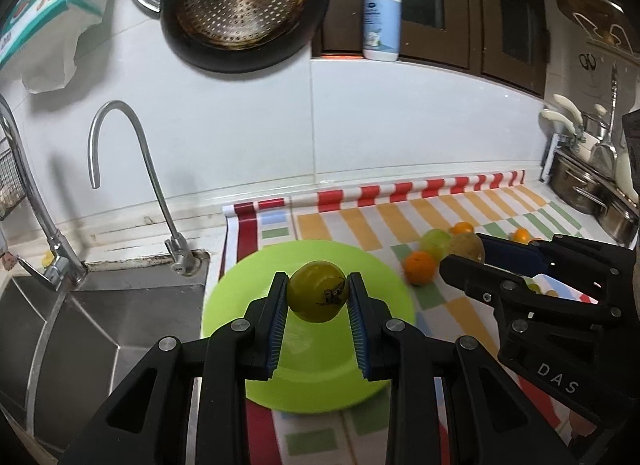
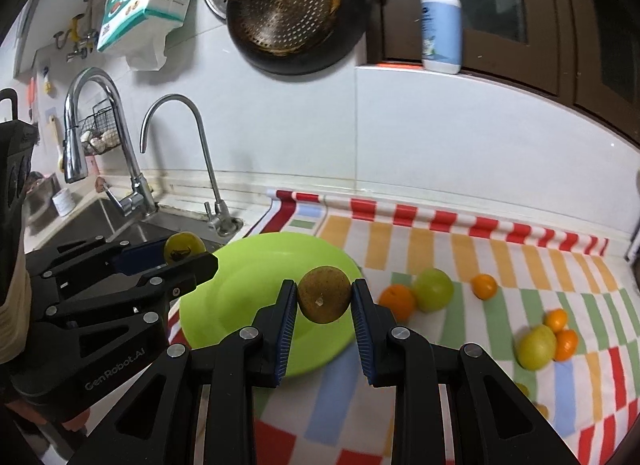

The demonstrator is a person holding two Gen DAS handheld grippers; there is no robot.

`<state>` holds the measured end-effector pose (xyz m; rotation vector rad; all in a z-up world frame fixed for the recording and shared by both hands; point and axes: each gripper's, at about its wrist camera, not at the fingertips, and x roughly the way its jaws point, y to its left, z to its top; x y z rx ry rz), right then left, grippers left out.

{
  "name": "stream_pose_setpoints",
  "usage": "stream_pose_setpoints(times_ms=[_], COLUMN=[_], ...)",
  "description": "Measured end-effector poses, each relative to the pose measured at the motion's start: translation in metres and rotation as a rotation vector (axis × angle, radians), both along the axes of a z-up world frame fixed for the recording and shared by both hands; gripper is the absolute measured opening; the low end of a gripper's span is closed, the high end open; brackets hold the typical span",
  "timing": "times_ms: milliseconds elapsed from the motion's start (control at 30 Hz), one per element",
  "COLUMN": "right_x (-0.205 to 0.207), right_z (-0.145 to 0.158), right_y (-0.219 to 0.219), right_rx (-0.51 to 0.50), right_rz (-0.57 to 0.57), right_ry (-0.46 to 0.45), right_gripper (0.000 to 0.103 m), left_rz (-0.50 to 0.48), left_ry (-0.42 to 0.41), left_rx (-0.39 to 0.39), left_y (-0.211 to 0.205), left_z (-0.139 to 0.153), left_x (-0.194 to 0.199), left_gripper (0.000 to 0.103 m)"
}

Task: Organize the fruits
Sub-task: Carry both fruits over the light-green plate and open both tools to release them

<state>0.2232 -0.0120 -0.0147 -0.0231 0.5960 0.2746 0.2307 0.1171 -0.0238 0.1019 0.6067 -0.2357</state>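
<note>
Grippers two, each clamping one fruit, one plate (image 2: pixel 256 297), four oranges

Steel sink (image 1: pixel 120 329), curved tap (image 1: pixel 132 169), hanging perforated pan (image 1: pixel 240 5), soap bottle (image 1: pixel 382 21).

Small yellow fruit (image 2: pixel 541 411) behind right tongs.
</note>
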Motion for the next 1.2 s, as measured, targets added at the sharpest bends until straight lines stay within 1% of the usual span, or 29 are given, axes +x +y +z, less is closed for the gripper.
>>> stream_pose_setpoints(times_ms=[300,567,867,1000,1133,1200], right_x=[0.053,0.097,0.121,0.128,0.128,0.125], right_z=[-0.019,-0.049,-0.073,-0.080,-0.079,-0.075], right_y=[0.021,0.032,0.037,0.038,0.035,0.033], right_rx=[-0.014,-0.019,-0.024,-0.024,-0.017,-0.010], right_rz=[0.044,0.074,0.088,0.086,0.059,0.048], right_ry=[0.049,0.124,0.192,0.208,0.199,0.191], right_gripper=[0.029,0.029,0.029,0.029,0.030,0.037], left_rz=[0.023,0.034,0.029,0.032,0.045,0.046], left_ry=[0.049,0.120,0.203,0.214,0.200,0.188], left_rx=[0.003,0.015,0.022,0.019,0.003,0.006], left_y=[0.014,0.020,0.023,0.024,0.027,0.027], left_z=[-0.023,-0.051,-0.080,-0.086,-0.080,-0.075], left_x=[0.048,0.086,0.111,0.115,0.111,0.107], left_gripper=[0.030,0.029,0.030,0.030,0.039,0.042])
